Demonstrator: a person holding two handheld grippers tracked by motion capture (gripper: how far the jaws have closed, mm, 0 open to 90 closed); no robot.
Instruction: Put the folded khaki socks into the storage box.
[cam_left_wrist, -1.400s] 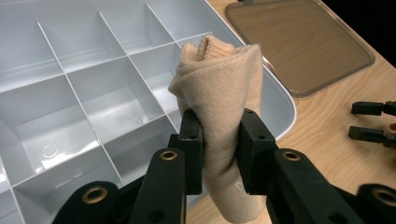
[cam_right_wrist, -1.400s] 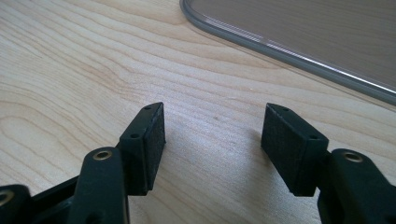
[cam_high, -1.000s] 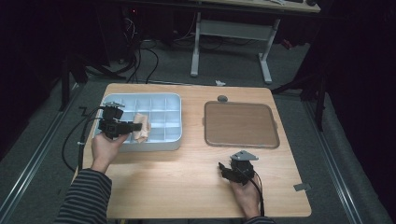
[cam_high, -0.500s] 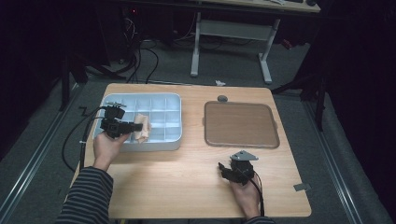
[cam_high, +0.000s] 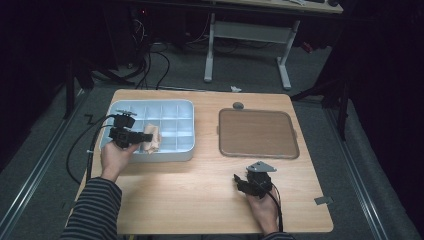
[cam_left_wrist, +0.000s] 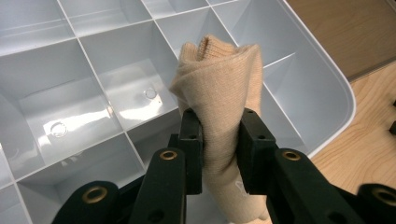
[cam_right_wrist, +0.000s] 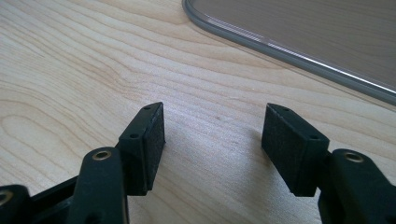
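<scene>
Left claw (cam_left_wrist: 219, 154) clenched on rolled beige sock (cam_left_wrist: 219, 88), pads pinching its middle, rolled end sticking up past jaws. Sock held over front compartments of pale blue divided tray (cam_high: 172, 112), near tray's front wall. Tray sits on left half of wooden desk (cam_high: 200, 190). Right claw (cam_right_wrist: 212, 144) released, jaws apart, nothing between them, low over bare desk. Brown tray lid (cam_high: 257, 132) lies flat just beyond right claw.

Beige knitted sock (cam_left_wrist: 219, 93), rolled into a bundle, pinched mid-length between the left gripper (cam_left_wrist: 219, 149) pads, hanging over the pale-blue divided tray (cam_left_wrist: 322, 93) compartments.
</scene>
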